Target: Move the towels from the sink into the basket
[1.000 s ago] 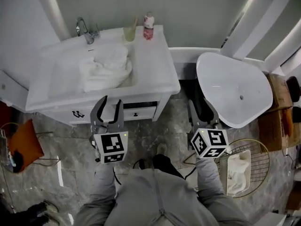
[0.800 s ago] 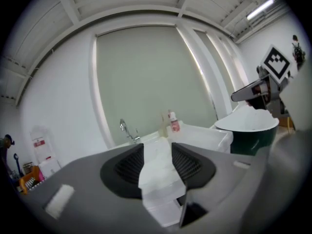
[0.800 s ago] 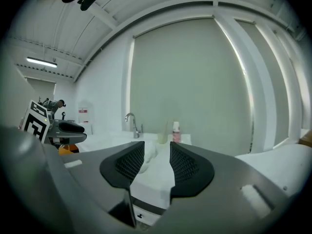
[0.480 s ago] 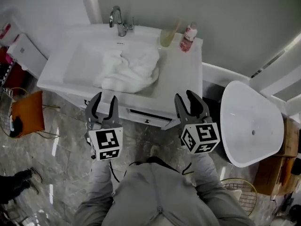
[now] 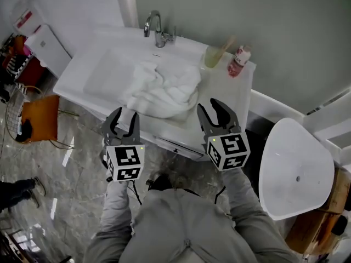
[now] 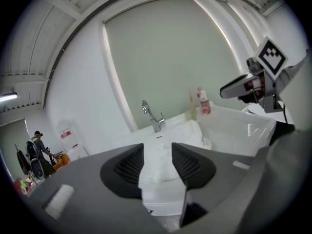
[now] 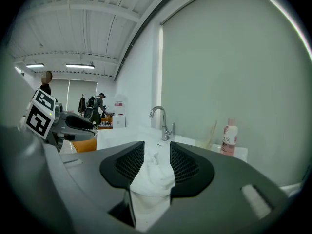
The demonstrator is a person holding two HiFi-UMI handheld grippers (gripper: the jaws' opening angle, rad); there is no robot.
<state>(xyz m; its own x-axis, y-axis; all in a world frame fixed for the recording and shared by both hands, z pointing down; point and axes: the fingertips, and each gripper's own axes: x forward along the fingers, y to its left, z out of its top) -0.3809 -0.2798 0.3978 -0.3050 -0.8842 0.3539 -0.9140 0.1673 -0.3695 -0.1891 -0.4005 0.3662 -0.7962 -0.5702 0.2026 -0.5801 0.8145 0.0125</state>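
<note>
The crumpled heap of white cloth towels [image 5: 164, 89] lies in the right part of the white rectangular sink [image 5: 104, 75]. Its near edge reaches the front rim of the white vanity desk [image 5: 241, 100]. The left gripper [image 5: 123, 122] and the right gripper [image 5: 214, 111] hang just in front of that rim, side by side. Each has its jaws apart with nothing between the pads, and the towels show only beyond the gaps.

The likeliest trouble is a shallow bite. If the jaws close on a single top fold, the rest of the heap may trail, snag on the rim and slide out onto the grey marble floor [image 5: 77, 163]. The towels look tangled, so lifting one could drag another half out. A wide sweep on the right could knock over the yellow-green cup [image 5: 214, 55] or the pink-and-white bottle [image 5: 239, 61], which stand near the heap. Coming in low, the jaws could strike the desk edge before reaching cloth.

The heap has no clear pointing end. Its long axis appears to run along the sink, roughly parallel to the desk's front edge, with one ridge of folds rising toward the chrome tap [image 5: 157, 29]. The basket cannot be made out in these views.
</note>
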